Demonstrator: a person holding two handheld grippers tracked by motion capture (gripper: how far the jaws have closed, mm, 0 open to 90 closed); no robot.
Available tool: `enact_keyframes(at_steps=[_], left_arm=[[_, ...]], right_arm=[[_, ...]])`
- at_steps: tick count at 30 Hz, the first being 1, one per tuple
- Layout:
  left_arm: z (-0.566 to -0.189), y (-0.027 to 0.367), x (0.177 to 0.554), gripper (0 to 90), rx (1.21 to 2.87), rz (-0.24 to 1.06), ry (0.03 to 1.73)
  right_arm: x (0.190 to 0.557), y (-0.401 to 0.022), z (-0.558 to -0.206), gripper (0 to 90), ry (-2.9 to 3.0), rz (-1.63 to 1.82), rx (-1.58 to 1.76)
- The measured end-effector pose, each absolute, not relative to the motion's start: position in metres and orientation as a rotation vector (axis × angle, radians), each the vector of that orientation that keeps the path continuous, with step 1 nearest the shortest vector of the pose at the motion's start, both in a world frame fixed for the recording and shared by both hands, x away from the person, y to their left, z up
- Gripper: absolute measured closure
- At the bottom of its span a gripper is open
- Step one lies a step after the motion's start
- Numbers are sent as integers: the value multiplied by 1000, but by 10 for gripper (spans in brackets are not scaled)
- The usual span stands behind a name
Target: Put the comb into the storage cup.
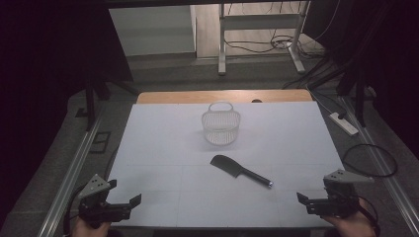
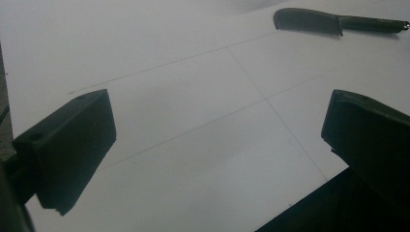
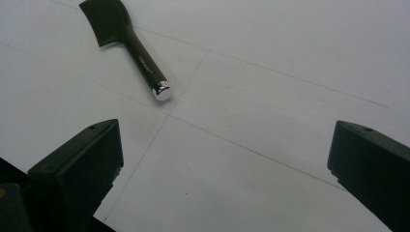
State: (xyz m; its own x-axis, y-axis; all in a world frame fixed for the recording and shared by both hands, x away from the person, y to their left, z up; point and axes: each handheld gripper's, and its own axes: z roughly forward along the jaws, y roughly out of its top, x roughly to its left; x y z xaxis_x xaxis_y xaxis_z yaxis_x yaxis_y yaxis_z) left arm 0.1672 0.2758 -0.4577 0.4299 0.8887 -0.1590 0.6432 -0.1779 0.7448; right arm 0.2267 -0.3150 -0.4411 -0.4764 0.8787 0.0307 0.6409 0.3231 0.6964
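Cleaver (image 1: 240, 171) matte black, round chrome-capped handle, ribbed wire basket (image 1: 221, 125), both grippers' blocky jaws wide, empty.

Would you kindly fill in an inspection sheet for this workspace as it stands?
Surface: white table, faint grid lines.
Job's things: dark comb lying flat at centre; wire basket upright behind it, apart.
Clutter: nothing seen.
Grippers: left tongs and right tongs open, nothing between them, at the near corners.
Cables: cable looped right of the table; more on the far floor.
Surroundings: power strip, desk frame, dark drapes.
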Motion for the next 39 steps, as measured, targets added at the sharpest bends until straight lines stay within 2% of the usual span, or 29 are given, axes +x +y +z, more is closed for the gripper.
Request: enact_keyframes(at_steps=[39], left_arm=[[-459, 278, 169, 0, 1901, 371, 1310]], right_arm=[[229, -310, -441, 0, 2315, 961, 1278]])
